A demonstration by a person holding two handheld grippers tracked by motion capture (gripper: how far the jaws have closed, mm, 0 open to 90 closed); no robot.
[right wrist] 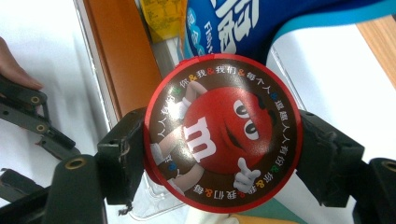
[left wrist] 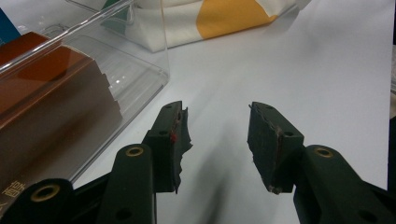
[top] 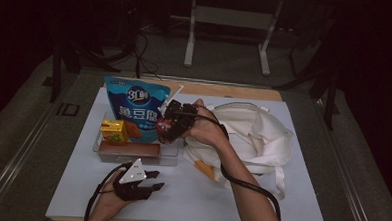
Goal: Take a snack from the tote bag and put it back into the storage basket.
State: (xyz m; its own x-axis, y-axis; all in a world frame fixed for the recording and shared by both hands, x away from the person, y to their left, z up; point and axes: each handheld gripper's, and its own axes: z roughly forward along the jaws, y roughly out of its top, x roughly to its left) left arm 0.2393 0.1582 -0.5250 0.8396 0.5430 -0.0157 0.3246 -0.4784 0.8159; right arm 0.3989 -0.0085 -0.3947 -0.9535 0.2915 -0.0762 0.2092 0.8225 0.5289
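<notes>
The right gripper point(right wrist: 223, 154) clamps a round red-rimmed candy tin with a red cartoon face on its lid point(right wrist: 223, 133), held just above the near right end of the clear plastic tray point(top: 169, 157). In front of that tray, the left gripper point(left wrist: 218, 140) rests on the white table mat point(top: 190, 195), jaws apart and holding nothing. Inside the tray stand a blue snack bag point(top: 134, 103), a yellow drink carton point(top: 113, 131) and a long brown box point(top: 130, 148).

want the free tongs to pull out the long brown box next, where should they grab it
Grip the brown box across its narrow width, coming from above. It lies flat along the near wall of the clear tray, so the side is blocked and only the top is open. The left tongs are open nearby.
</notes>
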